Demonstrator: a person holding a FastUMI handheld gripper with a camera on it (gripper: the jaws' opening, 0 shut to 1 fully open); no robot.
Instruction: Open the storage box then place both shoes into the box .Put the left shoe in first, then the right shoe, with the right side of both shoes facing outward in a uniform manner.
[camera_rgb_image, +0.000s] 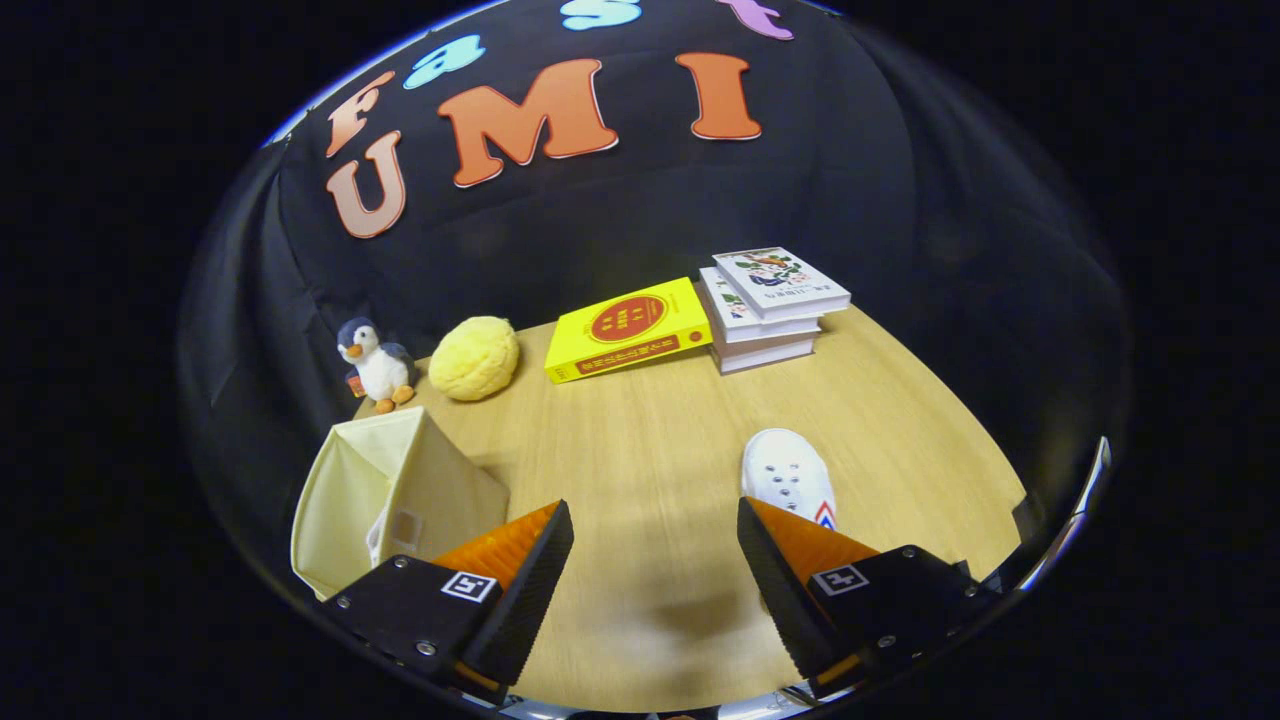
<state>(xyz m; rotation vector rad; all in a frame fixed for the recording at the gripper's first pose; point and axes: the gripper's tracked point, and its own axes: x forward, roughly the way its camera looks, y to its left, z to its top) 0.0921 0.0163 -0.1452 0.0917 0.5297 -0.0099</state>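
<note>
A pale wooden tabletop (650, 440) fills the scene, seen from low above it and looking along the claw (655, 560), whose two fingers stand wide apart with only bare wood between them, holding nothing. The largest thing is the cream fabric box (400, 490), sitting just ahead of the left finger and partly behind it; its top looks open, and something pale lies inside, though what it is cannot be told. Against the back wall lies a yellow book (628, 328) with a red round emblem, and beside it on the right a stack of books (770, 305); the writing on their covers is too small to read. A yellow fluffy ball (475, 357) and a small plush penguin (375, 365) sit further left. The white shoe (788, 478) lies just ahead of the right finger, its rear hidden behind that finger, its long axis running away from the claw, toe pointing towards the books. A small red and blue mark shows on its side, no readable brand. The shoe likely comes next, so the claw needs to shift right to straddle it.
</note>
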